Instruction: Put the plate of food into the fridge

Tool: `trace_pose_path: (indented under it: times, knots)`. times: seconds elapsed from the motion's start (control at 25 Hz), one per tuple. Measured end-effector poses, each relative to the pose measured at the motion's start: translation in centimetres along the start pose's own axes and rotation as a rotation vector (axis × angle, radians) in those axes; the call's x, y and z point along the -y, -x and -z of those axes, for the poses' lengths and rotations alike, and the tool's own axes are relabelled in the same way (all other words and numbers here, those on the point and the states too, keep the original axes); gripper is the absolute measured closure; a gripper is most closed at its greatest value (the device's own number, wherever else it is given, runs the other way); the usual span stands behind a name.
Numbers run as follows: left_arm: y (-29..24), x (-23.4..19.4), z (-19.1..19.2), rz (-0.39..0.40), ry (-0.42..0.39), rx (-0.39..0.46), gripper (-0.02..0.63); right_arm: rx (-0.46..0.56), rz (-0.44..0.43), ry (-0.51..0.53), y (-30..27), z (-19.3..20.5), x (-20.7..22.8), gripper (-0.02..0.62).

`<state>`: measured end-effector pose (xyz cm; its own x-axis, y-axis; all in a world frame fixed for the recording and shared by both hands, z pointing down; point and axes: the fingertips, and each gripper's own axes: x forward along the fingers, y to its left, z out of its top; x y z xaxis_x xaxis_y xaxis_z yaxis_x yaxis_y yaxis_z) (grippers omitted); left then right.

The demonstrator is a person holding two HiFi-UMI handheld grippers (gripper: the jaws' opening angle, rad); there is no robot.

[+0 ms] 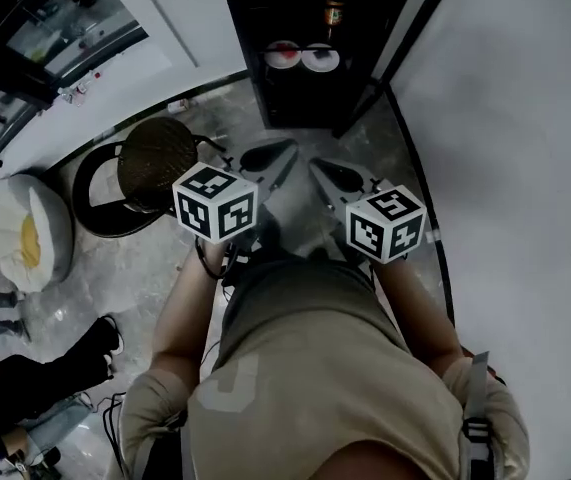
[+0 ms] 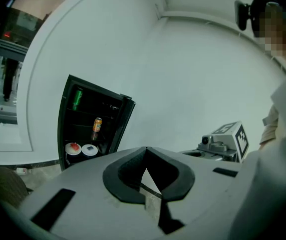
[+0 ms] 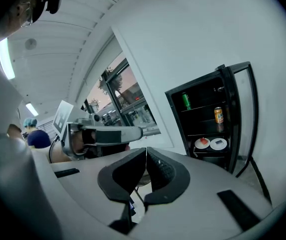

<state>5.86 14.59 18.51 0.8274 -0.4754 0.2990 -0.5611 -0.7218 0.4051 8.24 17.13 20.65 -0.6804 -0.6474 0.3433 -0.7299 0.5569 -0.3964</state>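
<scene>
Plate of food (image 3: 202, 143) sits in open fridge (image 1: 243, 38) under orange can (image 3: 219, 115), label unreadable

The fridge (image 1: 241, 30) is small and black, standing upright on the floor against the white wall with its door swung open. The plate of food (image 1: 283, 56) is white and round with a red piece on it. It sits flat on a lower shelf inside, just beside a second white plate (image 1: 320, 59).
</scene>
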Motion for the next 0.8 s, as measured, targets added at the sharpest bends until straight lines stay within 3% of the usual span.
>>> trace_pose_path:
  times: [0.8]
  knots:
    - [1.6, 4.2, 3.2, -0.068, -0.011, -0.034, 0.595, -0.019, -0.071, 0.034, 3.9, 2.4, -1.5, 0.572]
